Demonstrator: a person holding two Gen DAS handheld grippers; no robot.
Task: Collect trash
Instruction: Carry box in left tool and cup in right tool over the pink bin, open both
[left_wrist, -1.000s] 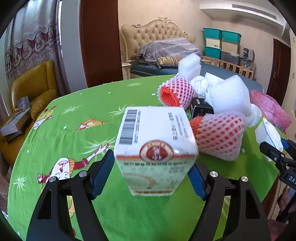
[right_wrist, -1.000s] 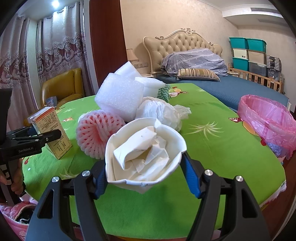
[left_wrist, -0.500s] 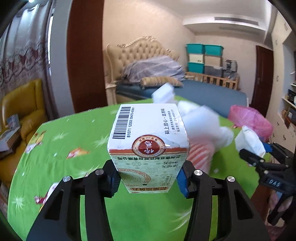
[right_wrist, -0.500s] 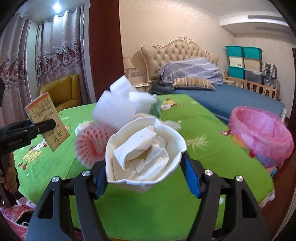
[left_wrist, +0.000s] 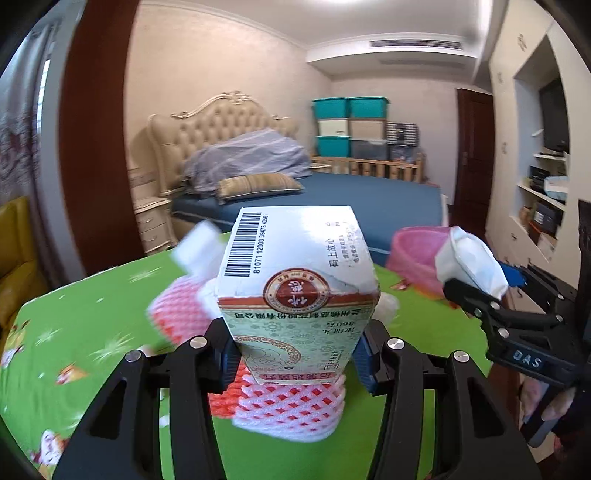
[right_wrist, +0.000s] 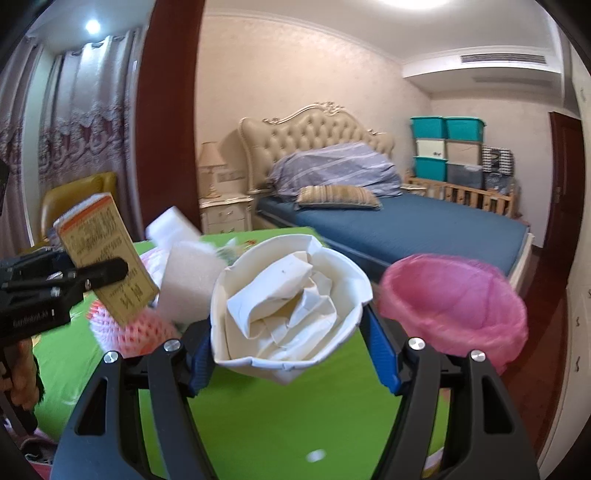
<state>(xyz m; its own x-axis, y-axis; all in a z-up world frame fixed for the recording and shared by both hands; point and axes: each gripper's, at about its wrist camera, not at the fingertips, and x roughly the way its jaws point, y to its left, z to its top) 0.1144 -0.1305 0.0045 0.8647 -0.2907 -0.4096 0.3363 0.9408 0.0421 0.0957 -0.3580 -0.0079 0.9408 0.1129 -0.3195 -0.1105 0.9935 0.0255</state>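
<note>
My left gripper (left_wrist: 297, 354) is shut on a cardboard box (left_wrist: 297, 291) with a barcode and a red seal, held clear above the green table (left_wrist: 74, 332). The same box (right_wrist: 107, 254) shows tilted at the left of the right wrist view. My right gripper (right_wrist: 291, 350) is shut on a white paper cup stuffed with crumpled paper (right_wrist: 288, 306), also lifted; that cup (left_wrist: 469, 262) appears at the right of the left wrist view. A bin lined with a pink bag (right_wrist: 454, 306) stands just right of the cup, beyond the table edge.
Red-and-white foam fruit nets (left_wrist: 288, 406) and white foam blocks (right_wrist: 188, 280) lie on the table under and behind the held items. A bed (right_wrist: 406, 225), a yellow armchair (right_wrist: 74, 195), stacked storage boxes (right_wrist: 447, 151) and wall shelves (left_wrist: 543, 206) ring the table.
The left jaws closed on the box, and it rose off the table and swung right. The right gripper lifted the cup and turned toward the pink bin, which now looms closer.
</note>
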